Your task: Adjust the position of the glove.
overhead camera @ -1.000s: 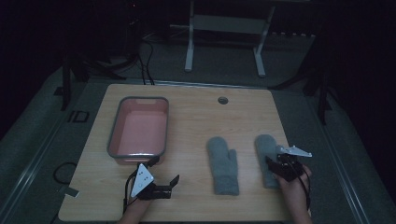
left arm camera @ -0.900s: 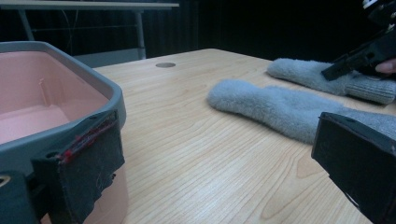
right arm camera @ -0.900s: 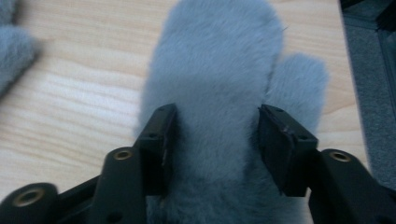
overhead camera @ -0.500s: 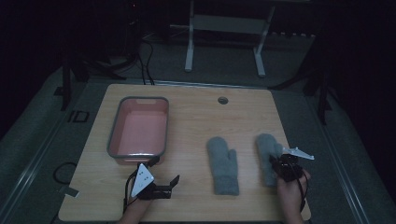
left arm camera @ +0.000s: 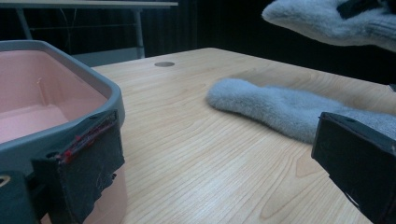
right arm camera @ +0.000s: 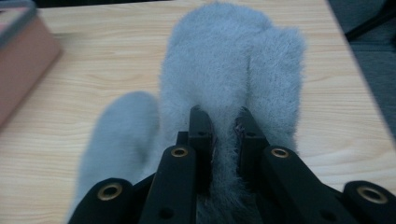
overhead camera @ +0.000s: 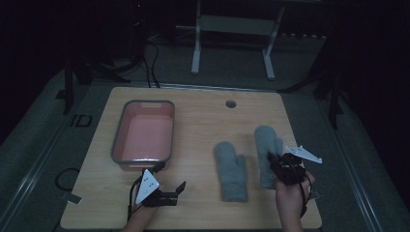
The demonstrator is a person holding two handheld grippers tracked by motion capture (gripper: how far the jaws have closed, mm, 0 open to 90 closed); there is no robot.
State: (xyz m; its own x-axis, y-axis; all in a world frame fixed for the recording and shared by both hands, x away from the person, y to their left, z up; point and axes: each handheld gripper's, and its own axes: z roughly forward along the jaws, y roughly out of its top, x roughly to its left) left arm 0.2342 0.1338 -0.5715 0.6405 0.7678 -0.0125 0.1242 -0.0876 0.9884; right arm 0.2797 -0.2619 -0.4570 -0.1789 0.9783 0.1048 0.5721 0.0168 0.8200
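The mitten [right arm camera: 233, 70] pinched between my right gripper's [right arm camera: 223, 123] matt black plastic jaws is thick grey fleece, fuzzy and soft-napped, and so is the second mitten [overhead camera: 231, 170] lying on the table [overhead camera: 203, 116]. That table is pale wood with a fine, smooth, lightly satin grain. The tub [left arm camera: 56, 93] beside my left gripper [left arm camera: 210, 177] is smooth pink plastic with a grey rim, and the pad on that jaw looks like worn, frayed black fabric.

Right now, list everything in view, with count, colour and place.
mittens: two, grey; lying mitten flat at table centre-right, held mitten at the right, lifted off the wood in the left gripper view
tub: one, pink with grey rim, left half of table
table: one, light wood, with a round hole near the far edge
stand: one, pale metal legs, beyond the table
left claw: black, jaws apart, near the tub's near end
right claw: black, clamped on the held mitten
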